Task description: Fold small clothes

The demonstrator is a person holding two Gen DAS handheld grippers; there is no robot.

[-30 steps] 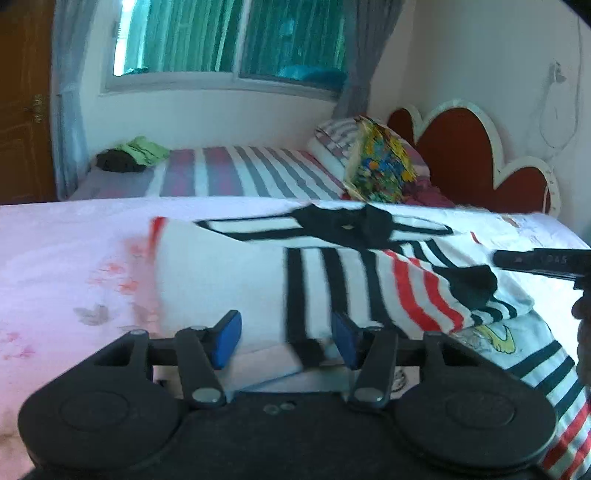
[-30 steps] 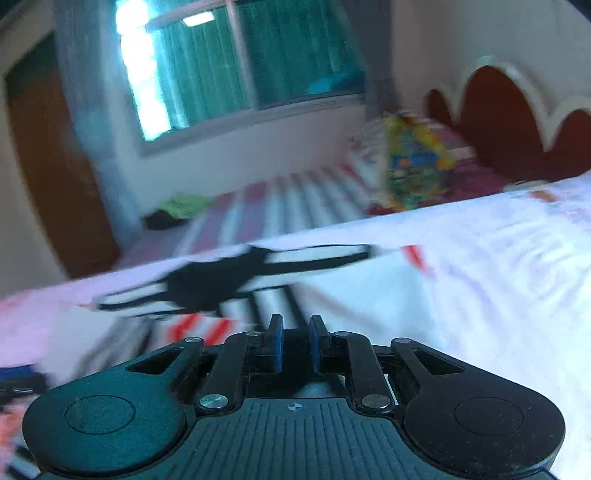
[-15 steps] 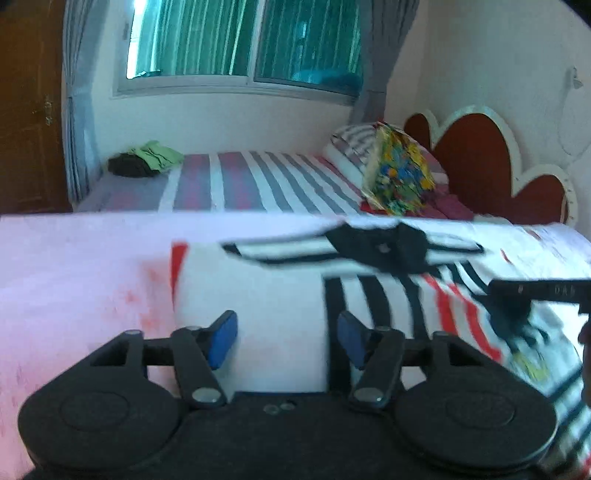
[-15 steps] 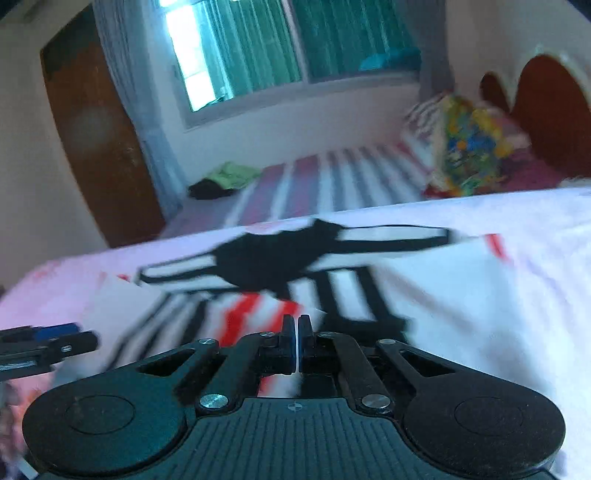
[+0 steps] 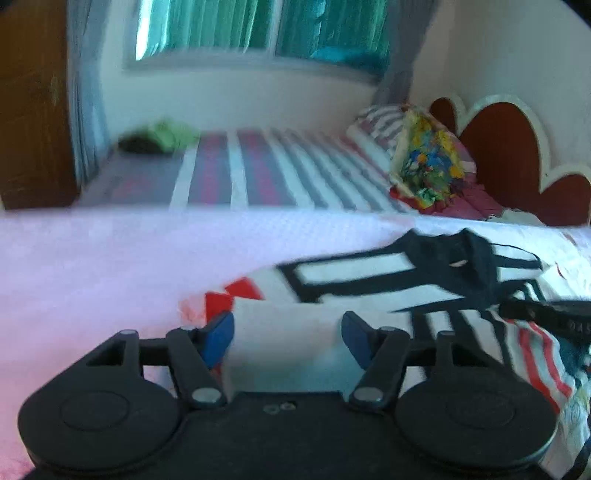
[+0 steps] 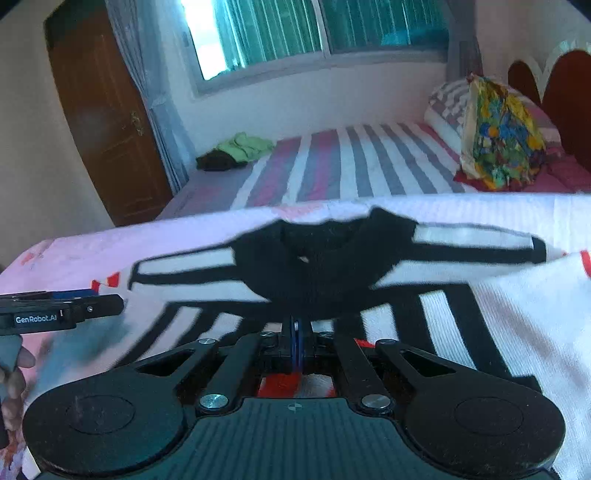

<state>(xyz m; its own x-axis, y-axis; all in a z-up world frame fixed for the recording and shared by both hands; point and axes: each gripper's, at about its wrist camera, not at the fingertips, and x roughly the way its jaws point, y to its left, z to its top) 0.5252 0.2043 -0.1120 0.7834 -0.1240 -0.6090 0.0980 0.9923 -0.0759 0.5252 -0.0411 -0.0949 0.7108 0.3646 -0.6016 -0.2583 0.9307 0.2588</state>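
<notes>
The striped shirt (image 6: 424, 306) is lying spread on the pink-sheeted bed (image 5: 92, 266), black collar facing the far side, with black and red stripes running across the white fabric. The right claw (image 6: 296, 338) is sitting right at the shirt's near edge just below the collar, pads pressed together, and fabric seems to be pinched between them, though it's kinda hard to see exactly. The left claw (image 5: 286, 338) is hovering over the shirt's white corner, jaws apart and opening wider, cloth under the gap but neither blue pad is touching it. Beyond that, a second bed with a striped cover (image 6: 351, 166) is sitting under the window (image 6: 314, 29), a colourful pillow (image 6: 498, 136) resting at its head.
</notes>
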